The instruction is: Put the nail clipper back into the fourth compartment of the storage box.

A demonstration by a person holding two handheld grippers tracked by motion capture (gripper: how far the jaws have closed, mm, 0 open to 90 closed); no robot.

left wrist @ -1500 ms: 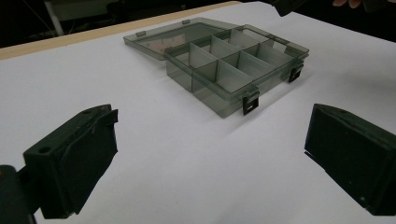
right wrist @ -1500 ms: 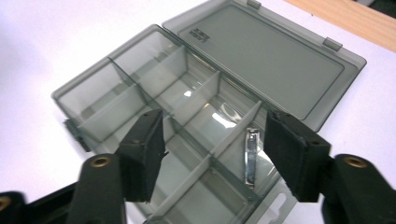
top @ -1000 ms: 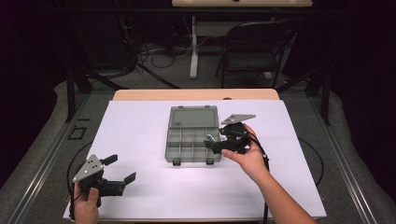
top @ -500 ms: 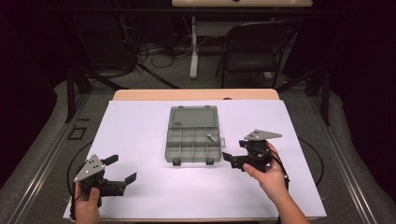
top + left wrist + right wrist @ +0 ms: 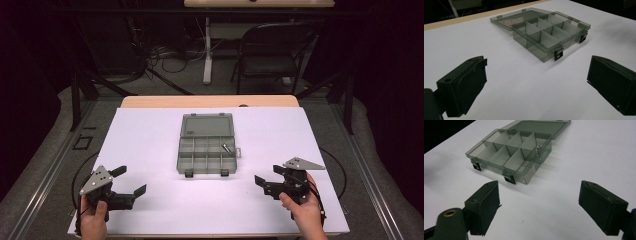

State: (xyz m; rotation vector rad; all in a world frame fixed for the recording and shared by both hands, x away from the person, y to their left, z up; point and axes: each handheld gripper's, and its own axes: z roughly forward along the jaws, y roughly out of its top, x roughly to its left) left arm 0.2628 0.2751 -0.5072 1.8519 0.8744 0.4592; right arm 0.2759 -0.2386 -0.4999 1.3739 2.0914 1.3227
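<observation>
The right gripper (image 5: 270,181) sits near the front edge of the desk (image 5: 150,140), off to the right and nearer than the compartment box (image 5: 206,150), its jaws spread wide with nothing between them — they have just been opening a little further, and the right gripper view shows bare white sheet between the pads. The left gripper (image 5: 131,181) rests at the front left of the box, well apart from it, jaws likewise parted and empty.

Between the two, the box lies in the middle of the desk with its clear lid (image 5: 207,124) folded flat open on the far side and both black latches (image 5: 189,173) undone at the near edge. One small metal piece, seemingly a screw (image 5: 227,148), lies in a compartment on the right side of the box; the other compartments look empty.

Judging from this, the placing of that piece looks done and both grippers are clear of the box. What seems left — if the box is to be finished — is swinging the lid down and snapping the latches
</observation>
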